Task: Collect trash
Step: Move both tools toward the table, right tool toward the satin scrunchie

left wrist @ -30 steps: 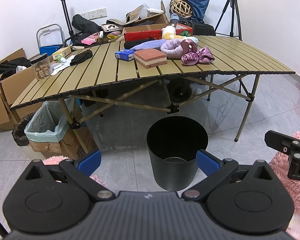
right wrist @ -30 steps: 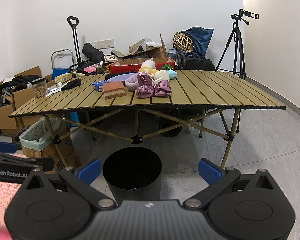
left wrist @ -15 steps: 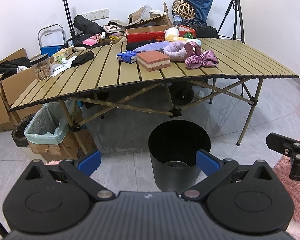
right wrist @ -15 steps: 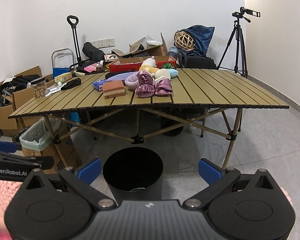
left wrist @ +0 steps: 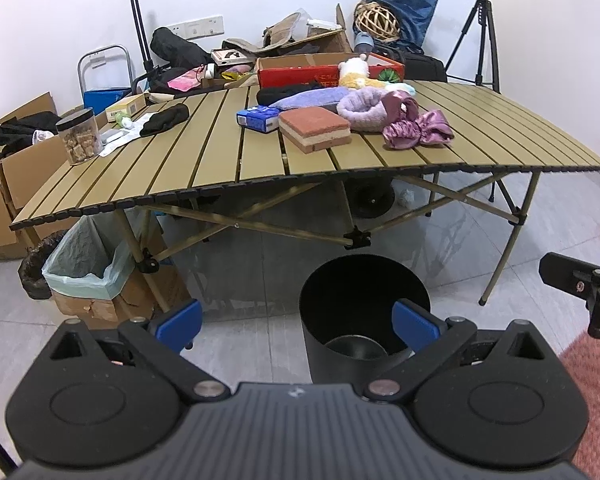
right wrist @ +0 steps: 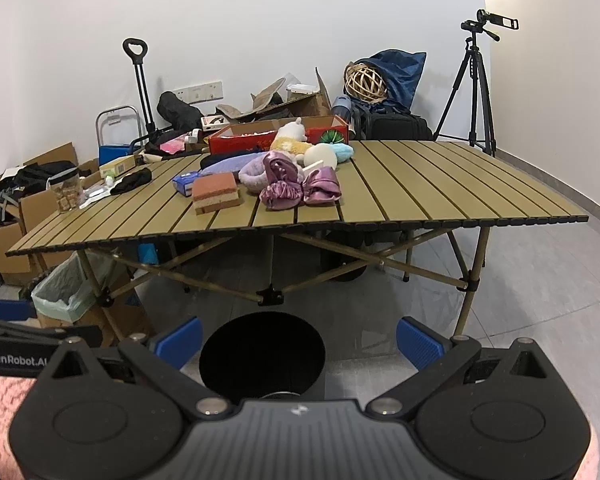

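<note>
The black bin [left wrist: 364, 312] stood on the floor in front of the slatted surface [left wrist: 220, 168], its lower part cut off behind the left gripper [left wrist: 296, 322] — jaws wide, holding nothing. The right gripper [right wrist: 298, 338] was equally wide and empty, hiding the bin's base. On the surface behind the bin lay a sponge block [left wrist: 315, 130] and purple cloth [left wrist: 418, 130] — the clutter beyond was hard to make out.

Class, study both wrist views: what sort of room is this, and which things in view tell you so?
Probably a spare or storage room set up for recording: a camera on a tripod by the wall, cardboard boxes heaped along the side, and a folding table strewn with odds and ends.
</note>
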